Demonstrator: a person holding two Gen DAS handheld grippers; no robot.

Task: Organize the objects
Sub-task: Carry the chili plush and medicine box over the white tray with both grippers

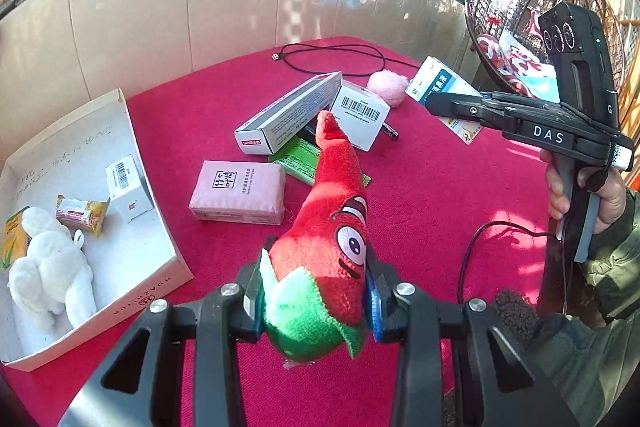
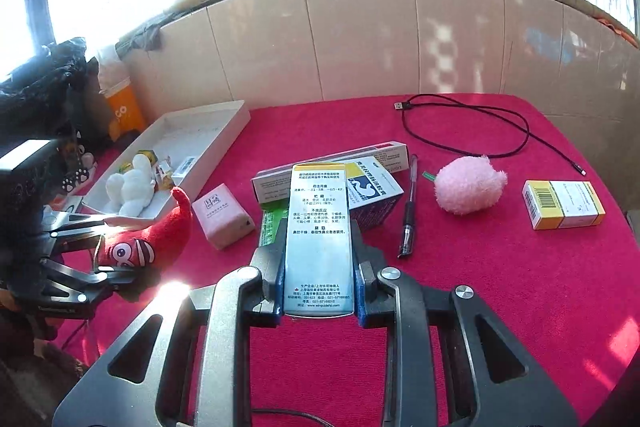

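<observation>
You have the left gripper (image 1: 314, 301) clamped on the red plush pepper (image 1: 324, 239) and the right gripper (image 2: 319, 301) clamped on a medicine box (image 2: 319, 231), both lifted off the red table (image 2: 500, 287), with the half-filled tray (image 1: 158, 203) at the far left and several boxes, a pen (image 2: 409, 215) and a pink pompom (image 2: 466, 185) left to tidy.

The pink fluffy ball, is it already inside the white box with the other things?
No, the pink fluffy ball lies on the red tablecloth, far from the white box at the table's other side.

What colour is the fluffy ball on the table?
The fluffy ball is pale pink, clearest in the right wrist view.
</observation>
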